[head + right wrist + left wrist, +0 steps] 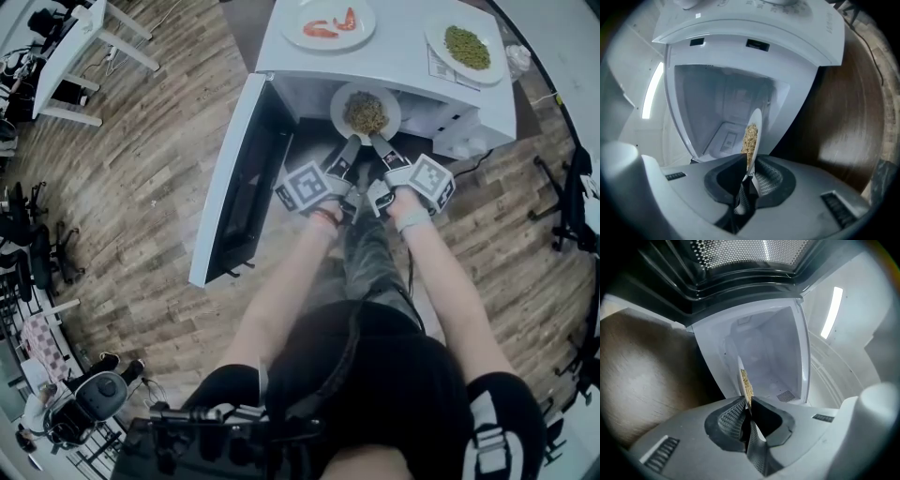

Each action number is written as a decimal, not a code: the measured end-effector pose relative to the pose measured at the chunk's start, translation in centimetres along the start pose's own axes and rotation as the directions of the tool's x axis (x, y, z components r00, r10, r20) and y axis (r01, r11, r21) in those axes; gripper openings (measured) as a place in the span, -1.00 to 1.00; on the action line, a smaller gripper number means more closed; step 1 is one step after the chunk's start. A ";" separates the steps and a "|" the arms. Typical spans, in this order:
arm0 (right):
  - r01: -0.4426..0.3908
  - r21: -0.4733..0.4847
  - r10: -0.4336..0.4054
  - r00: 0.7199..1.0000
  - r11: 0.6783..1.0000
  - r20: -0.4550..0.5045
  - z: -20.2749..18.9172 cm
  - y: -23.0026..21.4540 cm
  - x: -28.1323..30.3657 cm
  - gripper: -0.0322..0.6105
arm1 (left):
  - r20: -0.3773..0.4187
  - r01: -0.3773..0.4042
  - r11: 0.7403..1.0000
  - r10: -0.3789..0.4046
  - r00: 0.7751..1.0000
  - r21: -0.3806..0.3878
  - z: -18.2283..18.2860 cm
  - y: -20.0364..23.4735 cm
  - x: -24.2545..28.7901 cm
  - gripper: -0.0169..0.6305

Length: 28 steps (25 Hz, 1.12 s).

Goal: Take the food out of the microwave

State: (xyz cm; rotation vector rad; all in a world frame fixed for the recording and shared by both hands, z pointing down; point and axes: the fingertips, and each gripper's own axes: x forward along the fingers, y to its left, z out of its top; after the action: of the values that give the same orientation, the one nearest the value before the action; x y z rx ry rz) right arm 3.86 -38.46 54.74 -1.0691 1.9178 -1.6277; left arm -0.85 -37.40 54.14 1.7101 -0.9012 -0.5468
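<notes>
- Nearest, the person's two forearms reach forward side by side, a gripper in each hand.
- Left gripper (749, 400): jaws closed on the near rim of a white plate (338, 111), which shows edge-on between them.
- Right gripper (750, 161): jaws clamped on the same rim, just beside the left one.
- Plate: it carries a heap of brownish food (366, 112) and sits at the mouth of the microwave (398, 70), with the white cavity behind it.
- Microwave door (230, 178): swung wide open to the left, over the wooden floor (141, 187).
- Farthest, on the microwave's top: a plate of red shrimp (328, 21) at left and a plate of green food (466, 47) at right, well apart.
</notes>
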 end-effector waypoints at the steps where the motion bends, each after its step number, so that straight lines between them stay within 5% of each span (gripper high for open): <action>1: -0.007 -0.004 0.007 1.000 1.000 -0.001 0.0 0.1 0.1 -0.74 | 0.003 -0.002 1.000 0.002 1.000 -0.007 0.0 0.1 0.0 -0.82; 12: 0.050 -0.163 -0.054 0.998 0.985 -0.022 -0.1 0.2 -0.5 -0.78 | -0.030 -0.090 0.982 0.096 0.995 0.165 -0.4 1.0 0.4 -0.60; 28: 0.042 -0.451 -0.071 0.996 0.892 -0.048 -1.6 1.7 -1.9 -0.68 | -0.024 -0.063 0.979 0.069 0.997 0.194 -1.4 -0.3 -1.8 -0.64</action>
State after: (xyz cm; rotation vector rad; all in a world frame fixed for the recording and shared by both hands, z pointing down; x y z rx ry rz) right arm 3.38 -35.95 53.14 -1.2656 2.4004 -1.2827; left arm -0.83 -35.14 54.21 1.8505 -1.0126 -0.3983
